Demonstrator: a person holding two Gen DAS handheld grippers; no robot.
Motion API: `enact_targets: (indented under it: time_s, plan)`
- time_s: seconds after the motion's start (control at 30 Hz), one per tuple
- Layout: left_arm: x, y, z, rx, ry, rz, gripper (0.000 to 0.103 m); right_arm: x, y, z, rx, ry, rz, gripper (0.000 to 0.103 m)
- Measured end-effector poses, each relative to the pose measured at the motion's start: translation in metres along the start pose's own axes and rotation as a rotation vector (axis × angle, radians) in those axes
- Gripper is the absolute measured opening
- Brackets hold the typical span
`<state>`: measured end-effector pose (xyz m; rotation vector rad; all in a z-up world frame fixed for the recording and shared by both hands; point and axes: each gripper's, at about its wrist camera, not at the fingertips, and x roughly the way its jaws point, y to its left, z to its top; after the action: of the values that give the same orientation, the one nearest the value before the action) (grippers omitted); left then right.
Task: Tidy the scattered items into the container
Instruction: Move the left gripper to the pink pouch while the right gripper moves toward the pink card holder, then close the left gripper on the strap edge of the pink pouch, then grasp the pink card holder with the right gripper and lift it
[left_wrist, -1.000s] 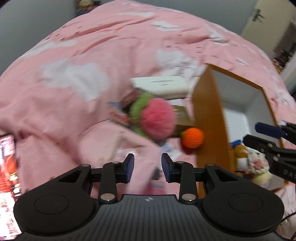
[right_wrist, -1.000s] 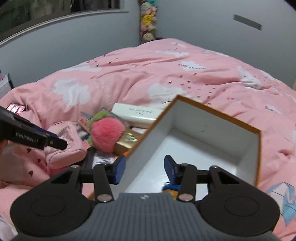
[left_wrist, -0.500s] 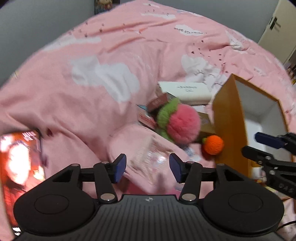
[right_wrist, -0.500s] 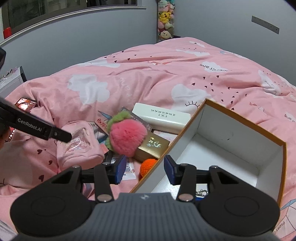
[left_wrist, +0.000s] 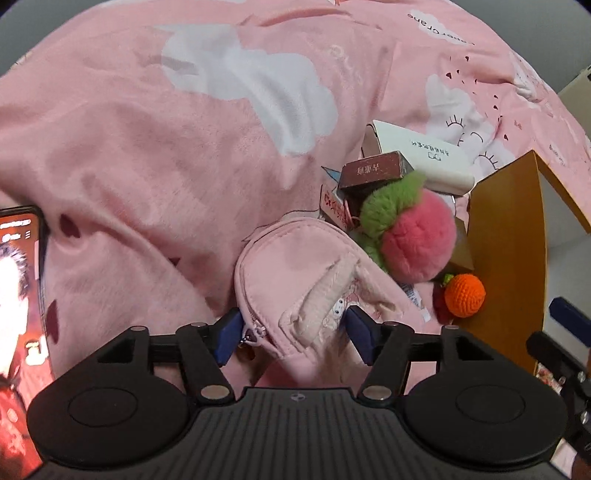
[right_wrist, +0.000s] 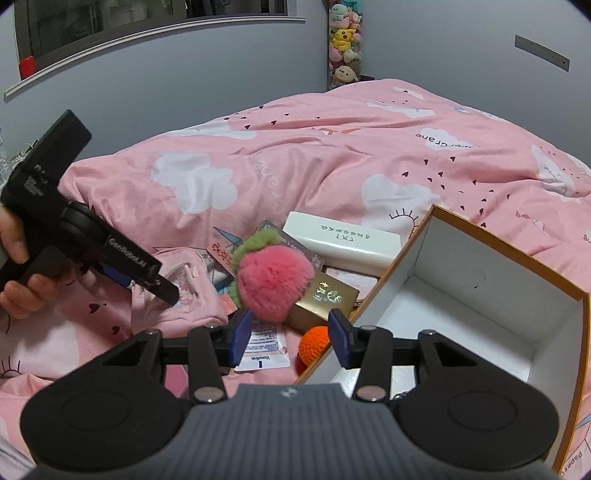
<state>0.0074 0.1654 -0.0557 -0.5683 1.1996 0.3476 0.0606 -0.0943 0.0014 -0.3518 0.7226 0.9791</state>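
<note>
**Straddling the pouch — grasp not closed yet**

Left gripper is spread wide around the near end of the pink pouch, which lies on the pink duvet just left of the clutter pile. Pads look close to the fabric on both sides, but I can't tell whether they touch; not clamped. Right gripper is also released, holding nothing, hovering over the near corner of the box.

Risks, my read:
- Soft pouch: closing could pinch only the front flap or zipper seam, so it sags or slips on lift.
- Pads sit low; could grab duvet along with the pouch.
- Plush strawberry touches the pouch's far edge and may get dragged, knocking the orange crochet ball.
- Box wall is tall; a drooping pouch could catch its rim.
</note>
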Motion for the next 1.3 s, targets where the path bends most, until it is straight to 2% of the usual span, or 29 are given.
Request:
enact_targets:
  time_s: [0.13,0.27,0.47,0.57,0.63,0.77,0.83,0.93,1.03,1.3]
  plan:
    - [0.002,0.0,0.002,-0.002,-0.003,-0.005,0.071,0.002,0.002,0.001,-0.003,0.0,0.0,0.049]
    - [-0.001,-0.002,0.002,0.009,-0.028,-0.013,0.063,0.005,0.005,0.002,-0.012,0.006,0.002,0.049]
    - [-0.022,-0.01,0.003,0.096,-0.127,-0.011,0.047,0.007,0.015,0.009,-0.063,0.006,0.019,0.047]
    - [-0.035,-0.017,0.006,0.158,-0.18,-0.002,0.044,0.011,0.022,0.014,-0.095,0.02,0.062,0.04]
    - [-0.045,-0.024,0.006,0.212,-0.225,0.023,0.044,0.015,0.028,0.018,-0.12,0.048,0.113,0.039]
    - [-0.062,-0.046,-0.004,0.375,-0.348,0.139,0.043,0.03,0.043,0.021,-0.176,0.13,0.212,0.039]
    - [-0.064,-0.053,-0.01,0.438,-0.376,0.169,0.043,0.043,0.052,0.021,-0.197,0.182,0.24,0.039]
    - [-0.057,-0.052,-0.013,0.446,-0.352,0.163,0.043,0.062,0.062,0.021,-0.213,0.253,0.285,0.039]
    - [-0.051,-0.048,-0.018,0.447,-0.353,0.188,0.043,0.081,0.068,0.021,-0.209,0.331,0.332,0.039]
    - [-0.044,-0.045,-0.028,0.491,-0.361,0.203,0.043,0.119,0.073,0.014,-0.223,0.451,0.36,0.039]
